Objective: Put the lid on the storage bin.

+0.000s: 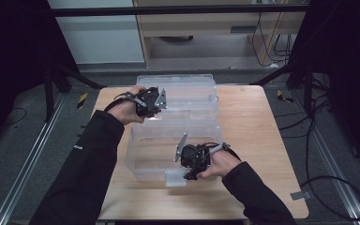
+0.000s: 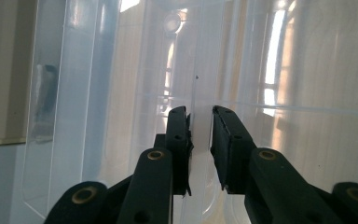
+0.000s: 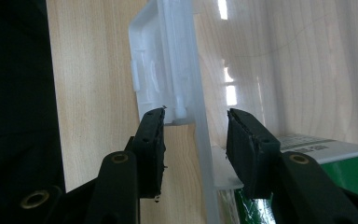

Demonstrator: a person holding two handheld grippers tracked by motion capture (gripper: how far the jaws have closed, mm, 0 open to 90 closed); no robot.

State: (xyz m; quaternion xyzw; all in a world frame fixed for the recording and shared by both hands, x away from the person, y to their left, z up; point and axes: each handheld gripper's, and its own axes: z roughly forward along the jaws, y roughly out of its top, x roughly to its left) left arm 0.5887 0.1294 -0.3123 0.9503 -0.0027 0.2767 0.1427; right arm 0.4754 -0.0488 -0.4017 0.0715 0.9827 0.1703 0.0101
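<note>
- Left gripper sits at the far left edge of the clear plastic box, its jaws straddling the box's thin wall; in the left gripper view the wall runs up between the pads, with the left pad against it and a sliver of gap at the right one, so a full clamp cannot be told.
- Right gripper sits at the box's near edge, beside the latch tab.
- Its jaws stand apart around the rim there, the pads clear of the plastic.
- Beneath the box lies the wooden table.
</note>
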